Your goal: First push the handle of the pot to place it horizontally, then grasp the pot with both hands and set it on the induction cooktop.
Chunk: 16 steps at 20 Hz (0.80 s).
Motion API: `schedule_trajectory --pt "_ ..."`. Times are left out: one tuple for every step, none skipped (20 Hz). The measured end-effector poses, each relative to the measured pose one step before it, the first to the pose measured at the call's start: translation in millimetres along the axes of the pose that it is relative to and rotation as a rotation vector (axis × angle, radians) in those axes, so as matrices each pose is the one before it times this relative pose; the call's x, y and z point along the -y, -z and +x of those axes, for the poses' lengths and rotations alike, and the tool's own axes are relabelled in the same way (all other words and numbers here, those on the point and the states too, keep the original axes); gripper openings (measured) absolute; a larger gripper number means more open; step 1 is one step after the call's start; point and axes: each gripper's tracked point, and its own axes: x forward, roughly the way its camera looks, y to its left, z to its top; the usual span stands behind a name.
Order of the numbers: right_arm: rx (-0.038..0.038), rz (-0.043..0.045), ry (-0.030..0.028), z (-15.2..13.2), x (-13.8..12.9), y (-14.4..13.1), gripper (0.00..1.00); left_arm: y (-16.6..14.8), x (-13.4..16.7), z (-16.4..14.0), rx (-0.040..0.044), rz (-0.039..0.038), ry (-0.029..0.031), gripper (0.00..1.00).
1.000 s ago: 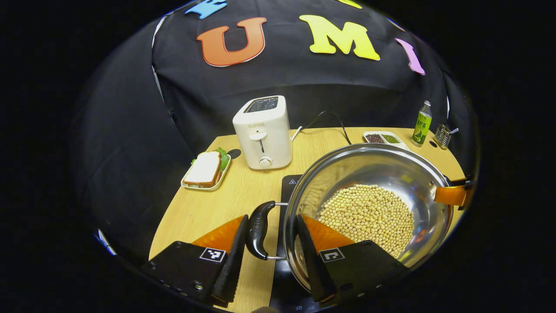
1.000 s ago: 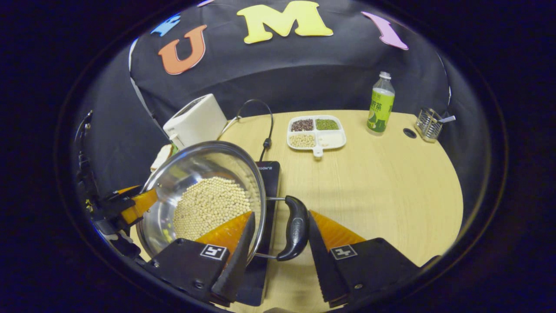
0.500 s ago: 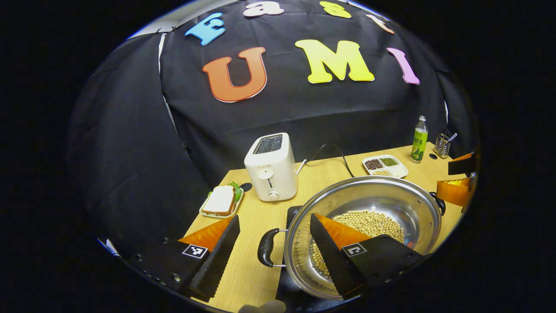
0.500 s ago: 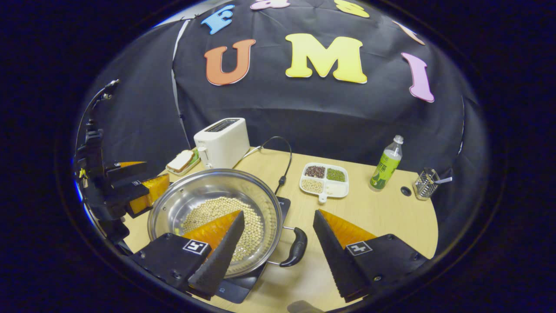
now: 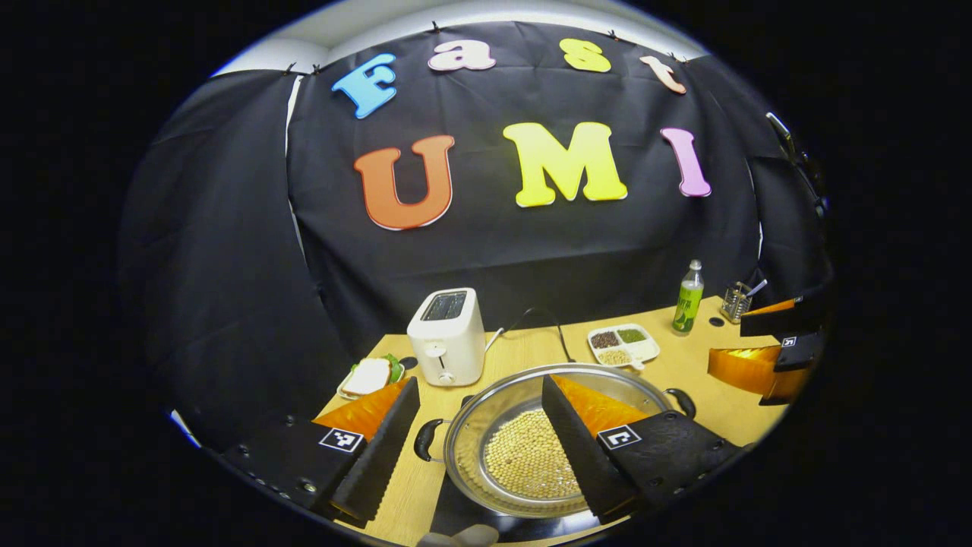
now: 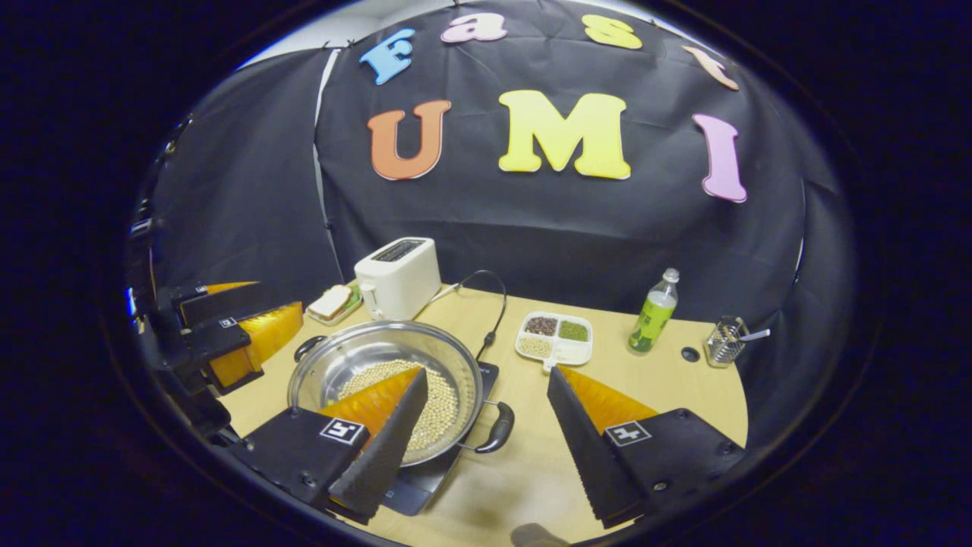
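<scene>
A steel pot (image 5: pixel 493 403) holding pale beans (image 5: pixel 524 460) sits on the black induction cooktop (image 5: pixel 456 516). Its two black handles (image 5: pixel 425 439) point left and right. My left gripper (image 5: pixel 480 387) is open above and behind the pot's left side, touching nothing. In the right gripper view, the pot (image 6: pixel 357 357) rests on the cooktop (image 6: pixel 425 479) with its near handle (image 6: pixel 497 427) free. My right gripper (image 6: pixel 487 376) is open above that handle, holding nothing. The left gripper (image 6: pixel 228 334) hangs at the far left; the right gripper (image 5: pixel 767 357) shows at the far right of the left gripper view.
A white toaster (image 5: pixel 446 336) stands behind the pot, and a sandwich plate (image 5: pixel 368 377) lies to its left. A divided dish of beans (image 6: pixel 554 338), a green bottle (image 6: pixel 651 311) and a wire holder (image 6: pixel 725 342) line the back right. A black cable (image 6: pixel 493 304) runs from the cooktop.
Both grippers have let go of the pot's handles, opened wide and drawn back and up. The pot now rests on the cooktop, farther from both cameras.
</scene>
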Motion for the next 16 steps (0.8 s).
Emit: schedule_trajectory --pt "0.01505 -0.00218 0.00025 -9.85 3.76 -4.79 1.0 -10.12 3.92 -9.79 0.01823 0.00675 -0.00886 0.96" --pt "0.00842 -0.00042 -0.00327 -11.45 3.85 -4.43 1.0 -9.4 4.76 -8.38 0.02121 0.00407 -0.00351 0.96" --pt "0.01425 0.00369 -0.0079 -12.76 2.6 -5.39 1.0 -10.8 6.95 -8.99 0.01821 -0.00378 0.00178 0.96" --pt "0.02162 -0.00123 -0.00084 -11.92 5.1 -7.34 1.0 -7.73 7.12 -8.01 0.01561 -0.00667 0.0057 0.96" --pt "0.02412 -0.00719 0.01066 -12.73 9.79 -7.68 1.0 -8.85 8.83 -9.94 0.0197 -0.00543 0.00669 0.96" --pt "0.02354 -0.00686 0.01376 -13.94 10.85 -7.52 1.0 -9.91 5.96 -8.85 0.013 -0.00246 0.0018 0.96" --pt "0.02096 -0.00093 0.00439 -13.94 8.9 -6.03 0.99 -9.37 7.63 -9.13 0.01324 -0.00482 0.00492 0.96" --pt "0.02498 0.00622 0.00581 -14.87 8.19 -8.13 1.0 -10.52 9.84 -7.66 0.01466 -0.00956 0.00819 0.96" --pt "0.02406 0.00548 0.0122 -14.49 10.41 -7.59 1.0 -8.07 12.21 -4.39 0.01696 -0.01197 0.01243 0.96" --pt "0.0197 0.00059 0.01259 -12.8 10.72 -6.49 1.0 -8.37 9.4 -5.25 0.01539 -0.01015 0.00993 0.96" --pt "0.02058 0.00422 0.01403 -13.07 11.23 -7.59 1.0 -11.23 9.1 -5.85 0.01825 -0.01174 0.00912 0.96" --pt "0.01702 0.00874 0.01389 -12.42 11.32 -7.47 1.0 -10.06 10.65 -6.4 0.01604 -0.01068 0.00623 0.96" --pt "0.01797 0.01443 0.01068 -8.55 11.19 -7.46 1.0 -12.92 9.0 -6.22 0.02626 -0.00862 0.00382 0.96" --pt "0.01637 0.01635 0.01443 -11.08 12.07 -7.8 1.0 -12.15 11.36 -5.72 0.01978 -0.01205 0.01381 0.96" --pt "0.0177 0.01124 0.02478 -9.77 15.65 -6.91 1.0 -10.06 11.53 -5.45 0.01567 -0.00838 0.01368 0.96" --pt "0.0145 0.01173 0.02328 -9.79 13.88 -6.11 1.0 -9.43 7.53 -4.37 0.018 -0.00036 0.00925 0.96"
